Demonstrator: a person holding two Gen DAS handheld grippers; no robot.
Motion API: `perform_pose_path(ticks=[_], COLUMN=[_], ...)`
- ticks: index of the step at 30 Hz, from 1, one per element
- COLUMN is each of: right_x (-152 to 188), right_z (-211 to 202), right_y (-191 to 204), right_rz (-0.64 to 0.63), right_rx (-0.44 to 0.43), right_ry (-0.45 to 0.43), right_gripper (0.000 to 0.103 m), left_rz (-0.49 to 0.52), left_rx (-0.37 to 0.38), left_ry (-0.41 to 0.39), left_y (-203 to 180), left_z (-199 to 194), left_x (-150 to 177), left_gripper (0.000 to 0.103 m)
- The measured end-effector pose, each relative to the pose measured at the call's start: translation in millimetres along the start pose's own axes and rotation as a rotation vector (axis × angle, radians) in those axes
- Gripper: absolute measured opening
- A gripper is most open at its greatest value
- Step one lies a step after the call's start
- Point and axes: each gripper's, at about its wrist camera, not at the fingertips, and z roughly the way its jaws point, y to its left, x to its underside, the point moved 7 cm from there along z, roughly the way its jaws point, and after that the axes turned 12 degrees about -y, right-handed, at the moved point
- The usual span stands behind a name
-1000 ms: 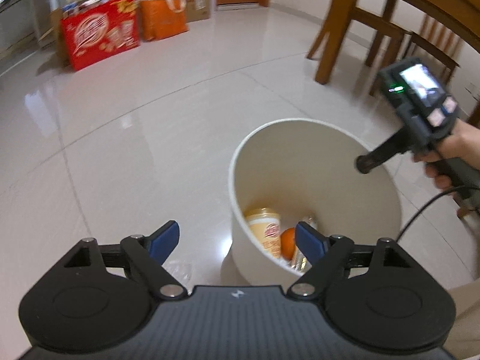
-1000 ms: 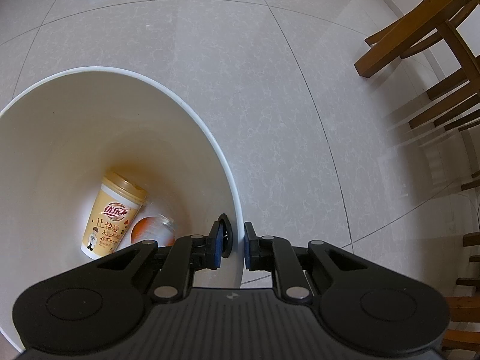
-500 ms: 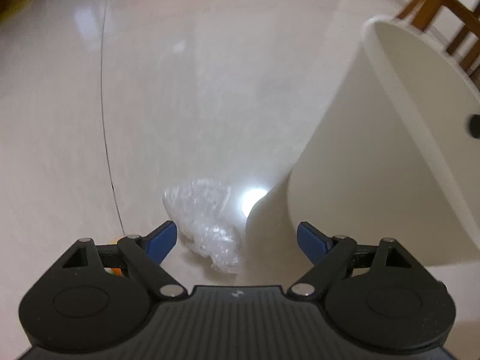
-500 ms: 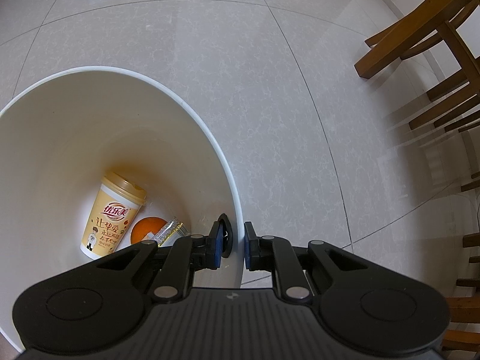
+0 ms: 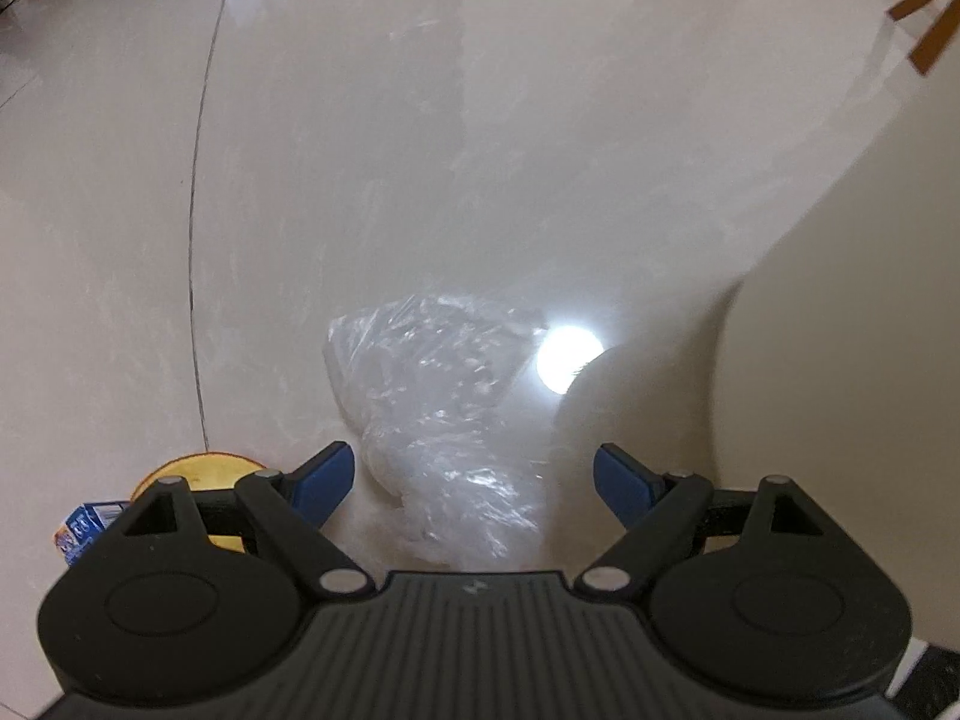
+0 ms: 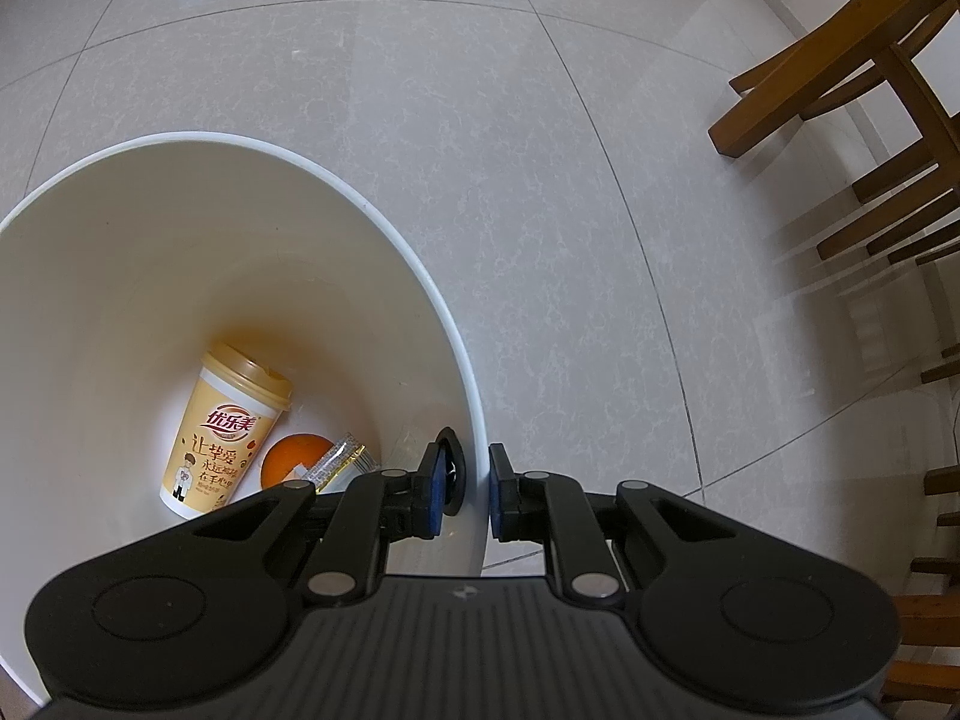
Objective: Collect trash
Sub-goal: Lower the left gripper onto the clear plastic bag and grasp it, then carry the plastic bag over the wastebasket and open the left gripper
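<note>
The left gripper (image 5: pixel 474 474) hangs wide open over a crumpled clear plastic bag (image 5: pixel 441 414) lying on the glossy beige tiled floor (image 5: pixel 300 150), just beside the outer wall of the tall white plastic trash bin (image 5: pixel 852 360). The blue fingers (image 5: pixel 321 477) straddle the bag without touching it, so nothing's held on that side.

The right gripper (image 6: pixel 465 501) is pinched shut on the bin's rim (image 6: pixel 474 420), one pad inside and one outside, so it looks like it's steadying the bin.

What could go wrong: that film is thin, slippery and see-through, so I'd guess the fingers could close on just a loose fold and it slides out on the lift. It's also close enough to the bin that the right-hand finger might bump the wall. The ceiling light glare sits right at the bag's edge too.

Inside the bin there's a yellow milk tea cup (image 6: pixel 225 426) with "优乐美" in red, more Chinese lines under it I can't read fully, plus an orange round thing (image 6: pixel 291 459) and a shiny wrapper (image 6: pixel 339 462). A small blue printed carton (image 5: pixel 87 525) sits at the left; text too tiny.
</note>
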Motion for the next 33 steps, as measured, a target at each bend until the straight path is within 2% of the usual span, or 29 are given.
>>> perform_pose_path(ticks=[3, 9, 10, 14, 16, 27, 33], right_x=[1.3, 1.8, 1.7, 1.8, 1.7, 2.1, 2.1], right_z=[-0.6, -0.5, -0.4, -0.2, -0.2, 0.2, 0.1], right_y=[-1.0, 0.0, -0.1, 0.6, 0.7, 1.2, 1.0], right_rz=[0.003, -0.002, -0.001, 0.001, 0.001, 0.002, 0.002], right_rx=[-0.003, -0.001, -0.002, -0.001, -0.001, -0.002, -0.002], right_ry=[0.0, -0.003, -0.003, -0.002, -0.002, -0.003, -0.004], right_gripper=[0.017, 0.017, 0.017, 0.017, 0.017, 0.017, 0.017], left_rz=[-0.018, -0.034, -0.032, -0.016, -0.005, 0.048, 0.117], left_rx=[-0.014, -0.021, -0.023, -0.005, 0.001, 0.031, 0.052], left_ry=[0.003, 0.005, 0.006, 0.007, 0.005, 0.001, 0.006], left_y=[1.9, 4.6, 9.0, 7.5, 7.4, 12.4, 22.2], left_z=[9.4, 17.6, 18.1, 16.7, 14.6, -11.4, -54.2], left_x=[2.8, 5.4, 6.5, 7.0, 7.0, 4.2, -10.5], left_gripper=[0.086, 0.076, 0.071, 0.059, 0.048, 0.046, 0.046])
